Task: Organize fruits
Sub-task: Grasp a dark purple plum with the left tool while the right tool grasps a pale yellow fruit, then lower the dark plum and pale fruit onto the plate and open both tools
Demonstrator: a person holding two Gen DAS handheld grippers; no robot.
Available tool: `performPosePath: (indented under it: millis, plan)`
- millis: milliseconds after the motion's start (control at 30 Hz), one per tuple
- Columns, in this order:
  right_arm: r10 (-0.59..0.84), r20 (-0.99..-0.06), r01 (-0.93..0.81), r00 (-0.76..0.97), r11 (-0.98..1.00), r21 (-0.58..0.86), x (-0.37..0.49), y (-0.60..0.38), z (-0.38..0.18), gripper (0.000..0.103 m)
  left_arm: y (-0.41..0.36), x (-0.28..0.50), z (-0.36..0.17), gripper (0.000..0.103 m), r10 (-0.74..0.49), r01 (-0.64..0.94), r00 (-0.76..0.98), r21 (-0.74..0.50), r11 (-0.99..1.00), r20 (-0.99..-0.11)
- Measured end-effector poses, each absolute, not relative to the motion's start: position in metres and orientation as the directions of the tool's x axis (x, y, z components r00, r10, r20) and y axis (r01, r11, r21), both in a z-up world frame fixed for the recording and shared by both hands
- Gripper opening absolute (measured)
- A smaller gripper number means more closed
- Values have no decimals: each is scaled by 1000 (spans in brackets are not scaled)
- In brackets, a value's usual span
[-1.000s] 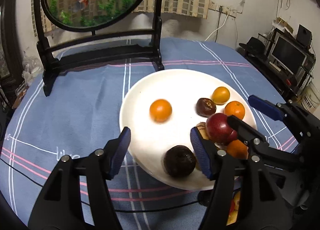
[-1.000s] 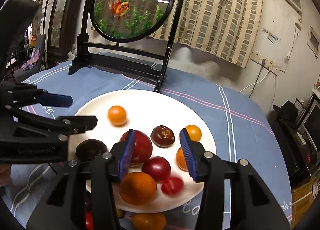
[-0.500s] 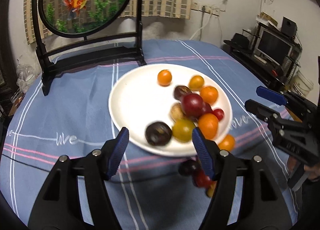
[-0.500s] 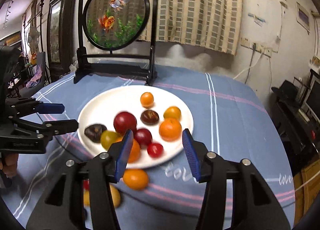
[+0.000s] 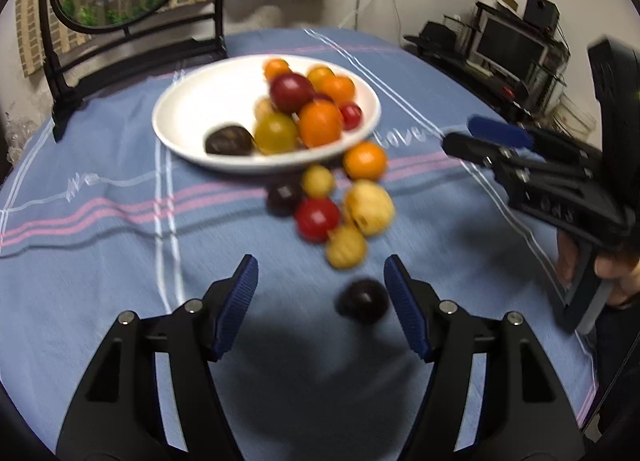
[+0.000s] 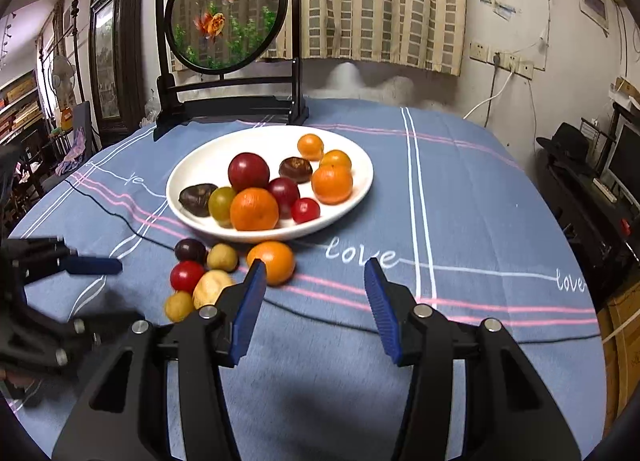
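Roughly half done, I judge: the white plate (image 6: pixel 360 189) ahead holds many fruits, while loose fruits (image 5: pixel 344 201) lie on the tabletop (image 6: pixel 460 221) before it. Left claw (image 5: pixel 320 307) and right claw (image 6: pixel 314 307) both gape apart, holding nothing; a dark plum (image 5: pixel 362 300) sits just inside the left claw's right finger.

Left-view loose fruits (image 5: pixel 340 209) motion-blurred; left claw (image 6: pixel 92 289) smeared.

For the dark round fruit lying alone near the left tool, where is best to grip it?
Grip the dark fruit across its widest middle, coming down from above with the open left tool. It is round, lies apart from the other fruits, and both sides look free.
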State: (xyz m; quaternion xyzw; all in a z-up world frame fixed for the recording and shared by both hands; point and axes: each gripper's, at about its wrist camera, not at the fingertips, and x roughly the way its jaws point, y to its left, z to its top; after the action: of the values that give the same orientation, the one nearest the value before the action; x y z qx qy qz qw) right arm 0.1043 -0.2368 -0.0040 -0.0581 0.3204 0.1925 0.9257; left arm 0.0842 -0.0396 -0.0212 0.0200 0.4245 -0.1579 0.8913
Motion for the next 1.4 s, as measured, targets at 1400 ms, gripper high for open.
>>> performPosePath:
  millis: [1400]
  plan:
    - [368, -742, -610, 561, 790, -69, 107, -168, -29, 38, -36, 78, -44, 31, -278, 340, 536, -98, 935, -797]
